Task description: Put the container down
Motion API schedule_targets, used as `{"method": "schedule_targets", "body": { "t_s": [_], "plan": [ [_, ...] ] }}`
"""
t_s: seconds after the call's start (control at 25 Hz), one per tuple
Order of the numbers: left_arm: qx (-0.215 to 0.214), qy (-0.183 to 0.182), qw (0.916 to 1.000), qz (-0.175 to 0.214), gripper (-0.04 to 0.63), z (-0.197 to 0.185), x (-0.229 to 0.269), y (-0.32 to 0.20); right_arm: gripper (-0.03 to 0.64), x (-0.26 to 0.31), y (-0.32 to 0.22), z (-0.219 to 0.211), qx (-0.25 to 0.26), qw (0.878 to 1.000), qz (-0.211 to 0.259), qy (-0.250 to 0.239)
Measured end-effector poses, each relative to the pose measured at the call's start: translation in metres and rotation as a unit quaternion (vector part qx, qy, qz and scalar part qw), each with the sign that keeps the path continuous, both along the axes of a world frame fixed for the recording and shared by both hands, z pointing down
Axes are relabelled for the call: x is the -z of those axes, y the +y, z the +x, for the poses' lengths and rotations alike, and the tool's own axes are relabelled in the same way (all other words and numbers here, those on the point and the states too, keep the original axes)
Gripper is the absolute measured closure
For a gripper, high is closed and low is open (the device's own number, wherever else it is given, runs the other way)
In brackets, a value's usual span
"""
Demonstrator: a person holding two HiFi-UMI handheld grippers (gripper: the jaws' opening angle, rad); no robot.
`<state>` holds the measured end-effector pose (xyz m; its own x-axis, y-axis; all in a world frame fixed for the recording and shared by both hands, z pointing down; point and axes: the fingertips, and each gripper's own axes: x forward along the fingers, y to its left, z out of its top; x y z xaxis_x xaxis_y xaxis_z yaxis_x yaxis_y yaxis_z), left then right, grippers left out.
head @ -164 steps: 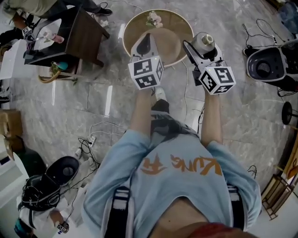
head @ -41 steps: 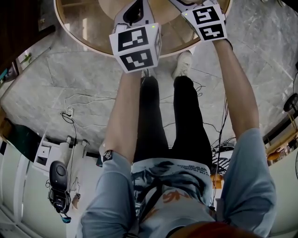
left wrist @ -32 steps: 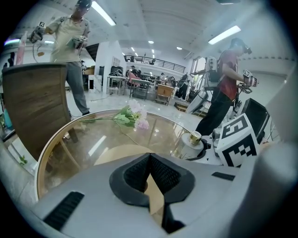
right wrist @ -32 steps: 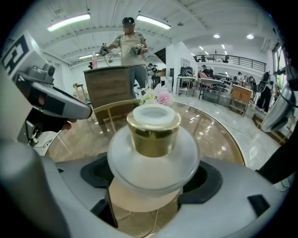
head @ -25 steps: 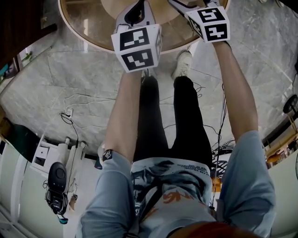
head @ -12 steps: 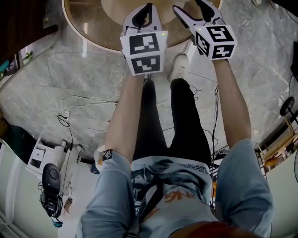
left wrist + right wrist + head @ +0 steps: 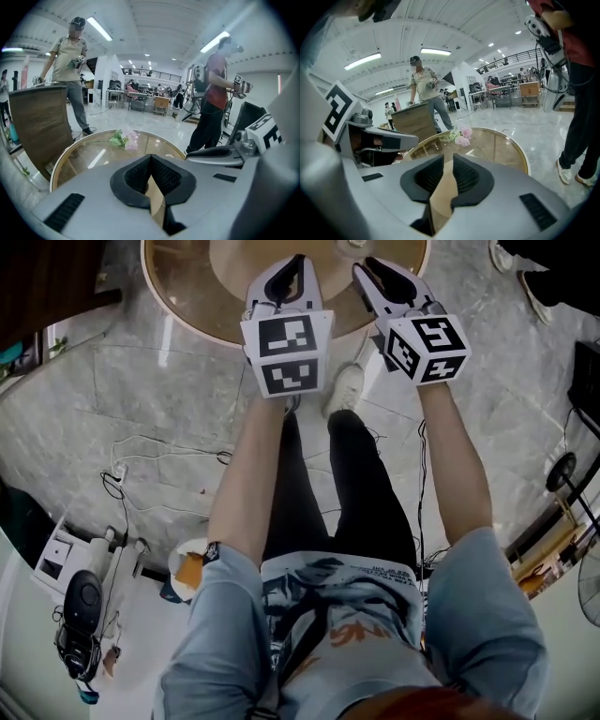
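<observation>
Placement looks finished: neither gripper carries anything. Left gripper (image 7: 150,158) tongs pressed together, empty. Right gripper (image 7: 447,160) tongs just been closing, narrow slit left, nothing between. Both hang over round glass-top table with wooden rim (image 7: 187,287), upper centre of head view. Container itself not identifiable in any view; probably beyond top edge.

Around: pink flower sprig (image 7: 124,139) on far glass, cables (image 7: 159,448) on grey marble floor (image 7: 112,381), person in beige shirt (image 7: 70,56) beyond table. Nothing obstructs either gripper.
</observation>
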<state>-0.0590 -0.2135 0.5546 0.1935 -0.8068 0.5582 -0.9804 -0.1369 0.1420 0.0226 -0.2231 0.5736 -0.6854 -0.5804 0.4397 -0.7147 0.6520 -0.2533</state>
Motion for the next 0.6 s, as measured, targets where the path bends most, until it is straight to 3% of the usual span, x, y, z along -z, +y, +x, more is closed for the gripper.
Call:
{"method": "schedule_targets", "body": {
  "t_s": [0.08, 0.4, 0.52, 0.6],
  "plan": [
    [-0.005, -0.003, 0.9999, 0.015, 0.572, 0.005, 0.018, -0.002, 0.604, 0.015, 0.002, 0.006, -0.008, 1.0, 0.003, -0.004],
    [-0.01, 0.005, 0.9974, 0.071, 0.572, 0.019, 0.101, 0.002, 0.604, 0.098, 0.019, 0.023, -0.007, 0.999, 0.013, -0.048],
    [-0.01, 0.0, 0.9954, 0.096, 0.572, 0.022, 0.137, 0.002, 0.604, 0.128, 0.022, 0.034, -0.01, 0.999, 0.024, -0.045],
    [-0.004, 0.016, 0.9938, 0.11, 0.572, 0.026, 0.162, 0.003, 0.606, 0.147, 0.027, 0.039, -0.01, 0.999, 0.024, -0.045]
  ]
}}
